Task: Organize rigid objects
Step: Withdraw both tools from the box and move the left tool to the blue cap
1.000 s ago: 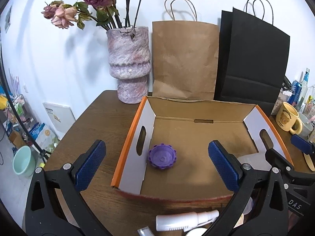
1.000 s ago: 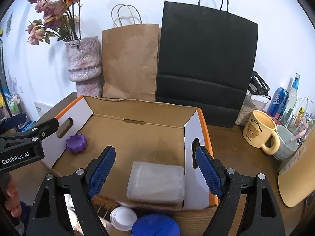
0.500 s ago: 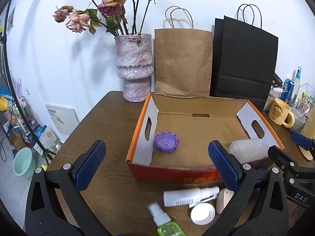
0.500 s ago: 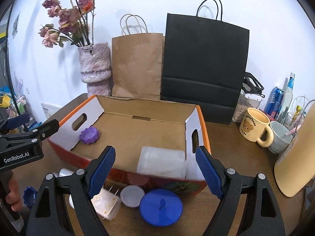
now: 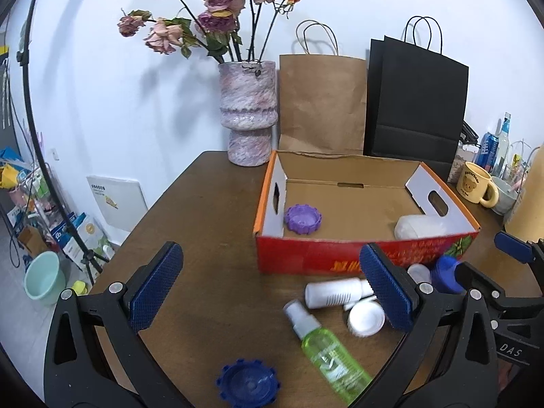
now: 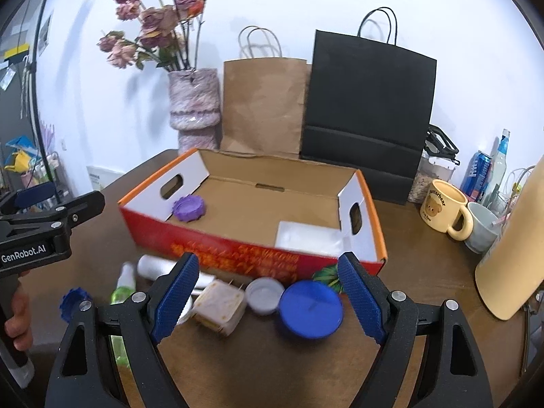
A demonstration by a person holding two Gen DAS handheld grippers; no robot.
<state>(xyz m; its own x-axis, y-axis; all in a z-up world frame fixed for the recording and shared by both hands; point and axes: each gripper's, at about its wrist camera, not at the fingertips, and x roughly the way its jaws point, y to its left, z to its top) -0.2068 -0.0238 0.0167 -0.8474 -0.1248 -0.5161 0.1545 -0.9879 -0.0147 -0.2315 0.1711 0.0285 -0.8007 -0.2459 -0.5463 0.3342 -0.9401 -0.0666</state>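
Two handheld grippers hover over a brown desk (image 5: 210, 210), short of a red cardboard box (image 5: 340, 258); the left gripper (image 5: 272, 292) and right gripper (image 6: 268, 295) both have jaws spread, holding nothing; before the box lie a green spray bottle (image 5: 326, 343), white bottle (image 5: 333, 292), blue lid (image 6: 311, 309) and beige plug (image 6: 221, 306); inside the box sit a purple cap (image 5: 302, 217) at left and a white container (image 5: 421, 226) at right; behind the box stands a vase (image 5: 248, 115).

White wall (image 5: 102, 85) behind brown wood table (image 5: 204, 238); floor (image 5: 13, 292) w/ clutter at left.
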